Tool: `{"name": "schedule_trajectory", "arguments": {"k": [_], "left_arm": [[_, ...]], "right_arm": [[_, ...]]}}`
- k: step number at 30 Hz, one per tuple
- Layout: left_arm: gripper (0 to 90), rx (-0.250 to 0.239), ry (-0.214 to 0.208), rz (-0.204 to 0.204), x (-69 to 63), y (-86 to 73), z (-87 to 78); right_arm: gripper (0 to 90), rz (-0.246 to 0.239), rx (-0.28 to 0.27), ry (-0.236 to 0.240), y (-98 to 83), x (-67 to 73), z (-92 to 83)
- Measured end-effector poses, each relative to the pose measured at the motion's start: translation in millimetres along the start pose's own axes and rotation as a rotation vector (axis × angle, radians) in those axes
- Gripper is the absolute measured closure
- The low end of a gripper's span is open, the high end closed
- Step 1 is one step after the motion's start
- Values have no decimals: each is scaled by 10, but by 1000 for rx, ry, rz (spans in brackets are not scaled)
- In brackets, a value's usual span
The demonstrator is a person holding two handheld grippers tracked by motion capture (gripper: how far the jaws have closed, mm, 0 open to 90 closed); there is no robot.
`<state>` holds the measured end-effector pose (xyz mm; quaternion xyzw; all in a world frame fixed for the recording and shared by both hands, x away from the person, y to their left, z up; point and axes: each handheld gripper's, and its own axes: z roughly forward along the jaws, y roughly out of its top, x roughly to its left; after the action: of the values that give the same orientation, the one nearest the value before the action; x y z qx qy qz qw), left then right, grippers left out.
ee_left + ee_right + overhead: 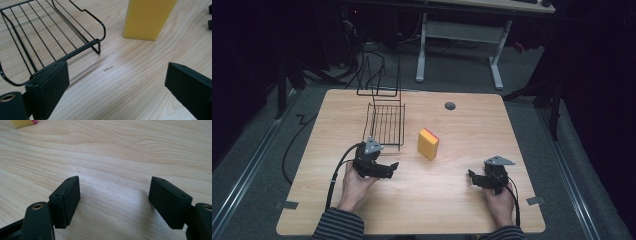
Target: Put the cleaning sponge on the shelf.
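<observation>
- I am holding my left gripper with jaws spread, nothing between them.
- My right gripper is resting released too.
- The yellow sponge is standing on the counter at one o'clock of my left jaws, the wire rack at eleven.
- I am judging this the approach; next I am needing to straddle the sponge, then clench.

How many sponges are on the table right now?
1. The yellow sponge with a pink top stands upright near the middle of the table, just right of the wire rack, apart from it. Nothing suggests another is hidden.
</observation>
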<state>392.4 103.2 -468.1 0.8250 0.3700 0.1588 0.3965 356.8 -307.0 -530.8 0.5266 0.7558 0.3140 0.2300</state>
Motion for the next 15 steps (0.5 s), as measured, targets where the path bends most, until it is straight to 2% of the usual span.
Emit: {"name": "schedule_trajectory", "arguments": {"k": [13, 15], "left_arm": [[28, 0, -27, 18, -86, 166, 102], [23, -14, -29, 17, -99, 189, 113]], "right_arm": [[256, 0, 0, 0, 0, 0, 0], [256, 0, 0, 0, 0, 0, 0]]}}
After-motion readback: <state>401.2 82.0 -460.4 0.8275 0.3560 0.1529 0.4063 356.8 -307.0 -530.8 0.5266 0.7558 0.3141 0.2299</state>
